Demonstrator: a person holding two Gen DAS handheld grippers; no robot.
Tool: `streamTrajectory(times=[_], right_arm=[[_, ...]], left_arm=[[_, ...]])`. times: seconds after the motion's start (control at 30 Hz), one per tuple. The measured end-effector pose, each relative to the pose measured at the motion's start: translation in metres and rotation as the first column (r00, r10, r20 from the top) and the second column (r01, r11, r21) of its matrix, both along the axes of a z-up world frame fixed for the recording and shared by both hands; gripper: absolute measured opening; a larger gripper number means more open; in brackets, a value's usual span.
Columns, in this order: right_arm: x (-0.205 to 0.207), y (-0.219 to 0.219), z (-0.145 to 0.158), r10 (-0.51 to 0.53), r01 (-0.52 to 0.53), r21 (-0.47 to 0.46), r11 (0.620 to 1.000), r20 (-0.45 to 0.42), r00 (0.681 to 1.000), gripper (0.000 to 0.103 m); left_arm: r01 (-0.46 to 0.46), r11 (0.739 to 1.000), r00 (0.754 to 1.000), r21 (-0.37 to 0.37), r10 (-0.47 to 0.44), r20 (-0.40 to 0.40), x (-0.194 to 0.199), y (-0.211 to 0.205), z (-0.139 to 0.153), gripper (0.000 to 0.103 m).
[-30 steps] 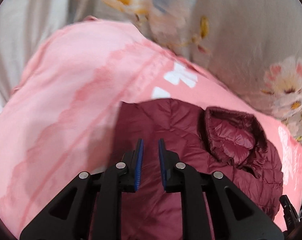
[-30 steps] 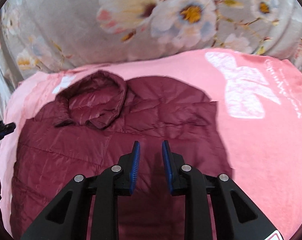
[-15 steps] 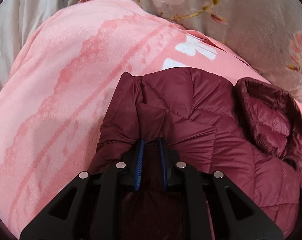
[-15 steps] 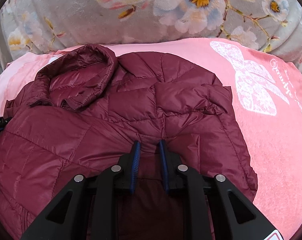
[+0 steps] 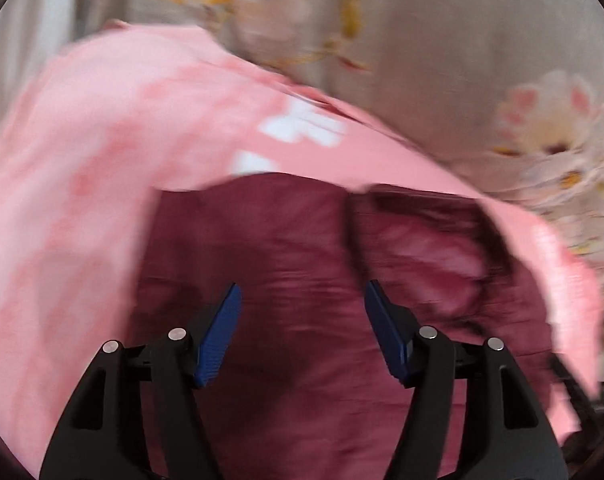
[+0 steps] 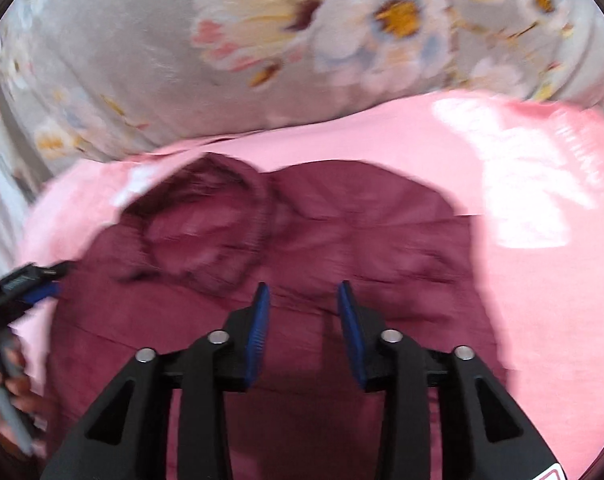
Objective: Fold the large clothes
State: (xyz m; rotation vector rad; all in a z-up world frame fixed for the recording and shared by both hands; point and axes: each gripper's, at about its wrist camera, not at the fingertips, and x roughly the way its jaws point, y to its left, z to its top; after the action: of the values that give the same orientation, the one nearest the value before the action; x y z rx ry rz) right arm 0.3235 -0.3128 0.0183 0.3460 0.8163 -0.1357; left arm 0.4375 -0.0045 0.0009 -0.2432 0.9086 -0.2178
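Observation:
A maroon quilted puffer jacket (image 5: 277, 248) lies flat on a pink blanket (image 5: 81, 168); its hood (image 5: 418, 248) is at the far end. It also shows in the right wrist view (image 6: 382, 240), with the hood (image 6: 205, 236) to the left. My left gripper (image 5: 299, 300) is open and empty above the jacket's left part. My right gripper (image 6: 302, 296) is open and empty above the jacket's right part. Both views are blurred by motion. The left gripper (image 6: 25, 284) shows at the left edge of the right wrist view.
A grey floral cover (image 6: 261, 40) lies beyond the pink blanket (image 6: 542, 280); it also shows in the left wrist view (image 5: 462, 60). A white bow print (image 6: 518, 176) marks the blanket's right side. The person's hand (image 6: 9, 392) shows at lower left.
Half a second ago both grippers were shut on jacket folds. Now both have opened, let the fabric go and pulled back; the jacket lies flatter.

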Motion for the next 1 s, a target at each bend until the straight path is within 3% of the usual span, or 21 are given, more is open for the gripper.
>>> streamTrajectory(times=[0.1,0.23,0.27,0.3,0.33,0.37,0.4,0.47,0.57,0.73,0.83,1.0], right_arm=[[0.028,0.01,-0.007,0.042,-0.041,0.083,0.996,-0.015,0.999,0.043],[0.055,0.01,-0.026,0.027,-0.02,0.181,0.983,-0.04,0.999,0.043],[0.058,0.007,-0.03,0.018,-0.008,0.206,0.979,-0.046,0.999,0.043],[0.061,0.004,-0.035,0.006,0.007,0.233,0.973,-0.054,0.999,0.043],[0.065,0.002,-0.042,0.002,0.016,0.267,0.964,-0.067,0.998,0.039],[0.067,0.003,-0.045,0.02,0.001,0.285,0.958,-0.069,0.997,0.033],[0.067,0.006,-0.047,0.046,-0.024,0.287,0.957,-0.068,0.997,0.011],[0.063,0.014,-0.041,0.076,-0.064,0.227,0.972,-0.042,0.996,0.01],[0.052,0.025,-0.03,0.096,-0.095,0.052,0.994,-0.014,0.995,0.008],[0.053,0.033,-0.051,0.111,-0.117,-0.076,0.99,-0.08,0.991,0.007],[0.053,0.033,-0.058,0.117,-0.125,-0.108,0.986,-0.078,0.99,0.007],[0.056,0.022,-0.064,0.131,-0.134,-0.039,0.99,-0.067,0.989,0.006]], left_arm=[[0.04,0.992,0.993,-0.118,-0.052,-0.108,0.021,-0.022,-0.014,0.062],[0.001,0.965,0.975,-0.261,-0.059,-0.215,0.043,-0.037,-0.041,0.057],[-0.005,0.962,0.972,-0.272,-0.059,-0.228,0.045,-0.037,-0.045,0.045],[-0.011,0.961,0.968,-0.277,-0.059,-0.244,0.047,-0.039,-0.05,0.027],[-0.015,0.959,0.965,-0.282,-0.061,-0.257,0.048,-0.04,-0.053,0.017],[-0.014,0.959,0.961,-0.282,-0.065,-0.269,0.047,-0.041,-0.056,0.012],[-0.005,0.961,0.963,-0.277,-0.07,-0.261,0.045,-0.042,-0.056,0.009],[0.031,0.975,0.974,-0.22,-0.079,-0.213,0.038,-0.044,-0.049,0.008],[0.079,0.991,0.985,-0.112,-0.095,-0.144,0.027,-0.045,-0.041,0.008],[0.093,0.994,0.986,-0.064,-0.101,-0.135,0.025,-0.05,-0.06,0.009],[0.112,0.993,0.988,-0.037,-0.115,-0.104,0.022,-0.053,-0.062,0.009],[0.128,0.991,0.988,-0.044,-0.131,-0.08,0.02,-0.049,-0.064,0.01]])
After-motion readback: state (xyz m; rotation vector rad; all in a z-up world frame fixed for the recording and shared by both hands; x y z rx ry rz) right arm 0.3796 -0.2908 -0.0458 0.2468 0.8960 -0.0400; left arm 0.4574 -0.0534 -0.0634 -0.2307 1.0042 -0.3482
